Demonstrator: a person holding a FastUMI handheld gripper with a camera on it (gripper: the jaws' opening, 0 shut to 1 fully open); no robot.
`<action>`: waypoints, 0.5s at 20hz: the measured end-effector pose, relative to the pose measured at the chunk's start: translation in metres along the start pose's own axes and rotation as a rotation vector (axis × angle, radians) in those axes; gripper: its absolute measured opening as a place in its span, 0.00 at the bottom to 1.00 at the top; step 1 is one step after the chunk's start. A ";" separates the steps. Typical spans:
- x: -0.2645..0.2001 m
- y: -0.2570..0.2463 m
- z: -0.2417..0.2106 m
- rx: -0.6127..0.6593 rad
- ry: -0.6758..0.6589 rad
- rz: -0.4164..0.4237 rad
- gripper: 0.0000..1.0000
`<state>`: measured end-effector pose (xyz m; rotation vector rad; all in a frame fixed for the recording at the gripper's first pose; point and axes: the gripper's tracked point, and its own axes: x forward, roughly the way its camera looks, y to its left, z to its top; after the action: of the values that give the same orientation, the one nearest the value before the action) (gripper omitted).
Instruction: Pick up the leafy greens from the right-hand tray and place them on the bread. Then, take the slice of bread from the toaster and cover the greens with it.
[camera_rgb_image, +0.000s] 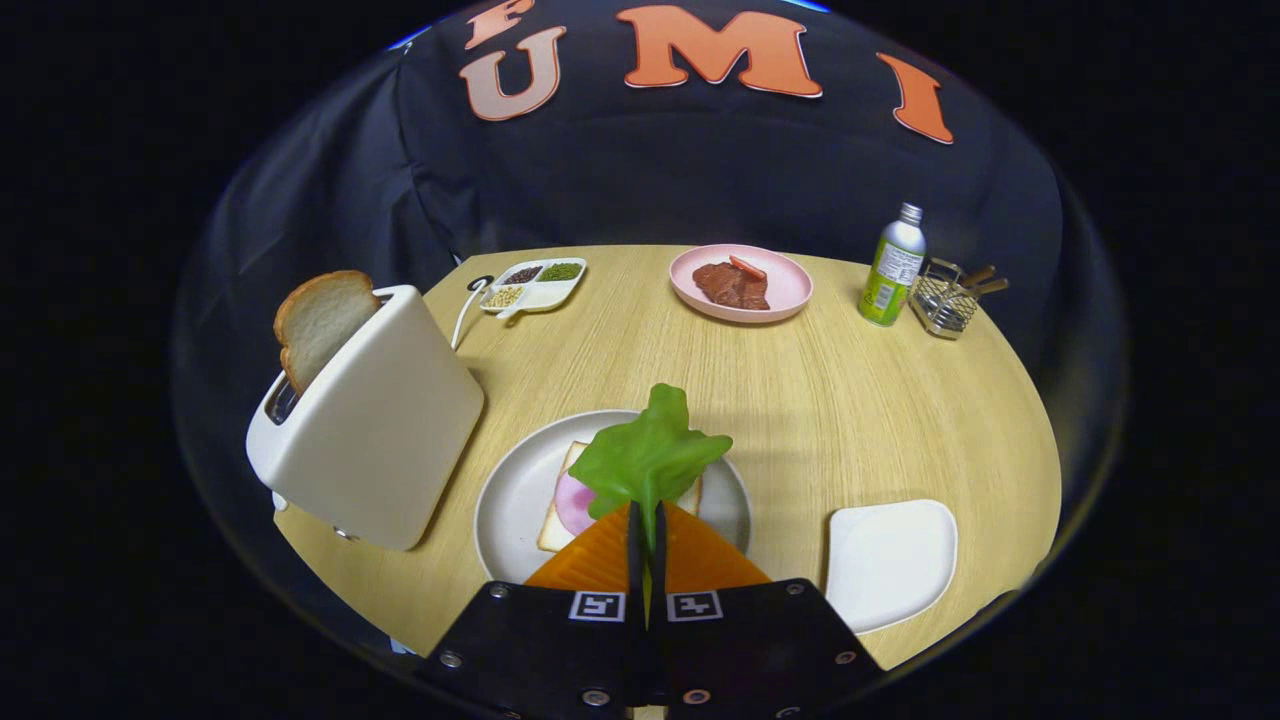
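1. Gripper: fingers pressed together, pinching the stem end of the leafy greens; ruffled, glossy green leaf standing up past the fingertips.
2. Greens hang over a round pale plate holding a square bread slice topped with a pink round of ham. Cannot tell whether the leaf touches them.
3. Right-hand tray: white, rounded-square, smooth, just beside the plate.
4. Toaster: cream, matte, rounded body beside the plate on the other side; a crusted slice of bread sticks up from its slot.
5. Table: round, light wood grain.
6. Beyond: pink plate with brown meat, white divided dish of grains, green bottle, wire basket.
7. Gripper angled down toward the plate, fingers pointing ahead.
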<state>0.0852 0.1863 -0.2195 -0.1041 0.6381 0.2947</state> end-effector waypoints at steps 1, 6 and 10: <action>0.003 0.005 -0.001 0.004 0.004 0.011 0.01; 0.020 0.016 -0.008 0.001 0.029 0.016 0.03; 0.028 0.010 -0.016 -0.014 0.051 -0.017 0.04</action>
<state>0.0943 0.1992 -0.2490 -0.1311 0.6852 0.2810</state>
